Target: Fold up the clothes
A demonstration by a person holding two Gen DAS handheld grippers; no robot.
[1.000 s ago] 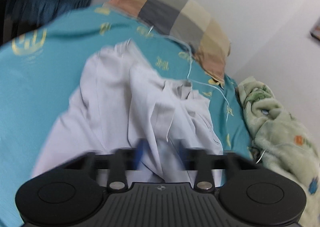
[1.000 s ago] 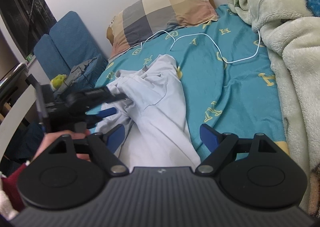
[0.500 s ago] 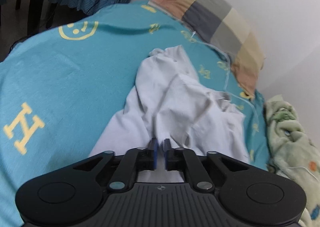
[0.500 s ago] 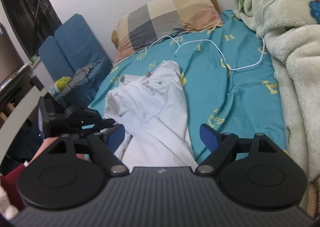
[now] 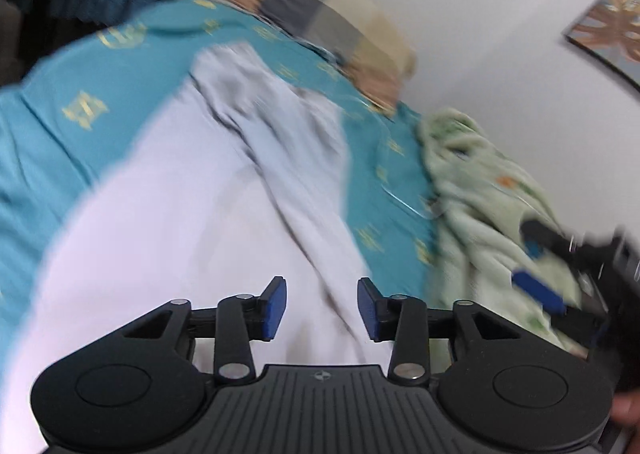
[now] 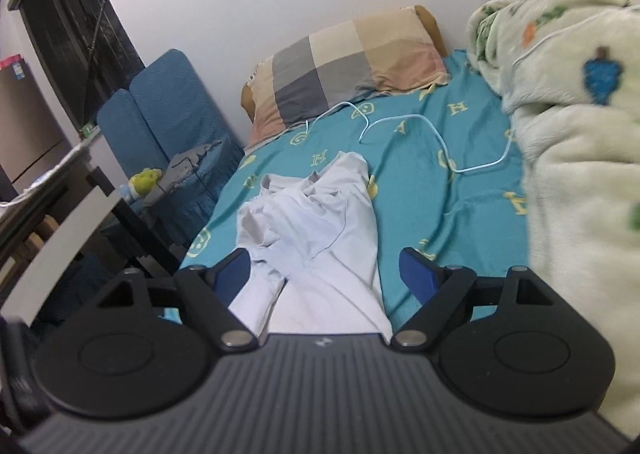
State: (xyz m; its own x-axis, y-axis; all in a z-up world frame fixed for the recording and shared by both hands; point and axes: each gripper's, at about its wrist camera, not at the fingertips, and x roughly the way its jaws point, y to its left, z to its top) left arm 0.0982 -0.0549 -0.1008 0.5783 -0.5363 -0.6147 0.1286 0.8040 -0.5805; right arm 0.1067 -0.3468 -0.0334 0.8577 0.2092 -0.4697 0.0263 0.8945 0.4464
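A pale white garment (image 5: 192, 238) lies crumpled and lengthwise on the teal bed sheet (image 5: 60, 158). My left gripper (image 5: 320, 308) hovers over its near end. Its jaws are opening, the blue pads stand apart, and they do not press the cloth under the gap. In the right wrist view the same garment (image 6: 332, 222) stretches away from me. My right gripper (image 6: 326, 272) stands wide open above its near part, holding nothing. The left wrist view, blurred by motion, shows the right gripper (image 5: 534, 268) at the right edge over the fleece blanket.
A checked pillow (image 6: 348, 66) sits at the head of the bed, with a white cable (image 6: 436, 134) looped on the teal sheet (image 6: 420, 194) in front of it. A pale green fleece blanket (image 6: 580, 174) fills the right side. A blue chair (image 6: 160, 110) and a dark table (image 6: 120, 222) stand to the left.
My left gripper's jaws have gone from nearly shut on the cloth to apart, and the hand has swung sideways, out of the right wrist view. The right gripper has risen a little.
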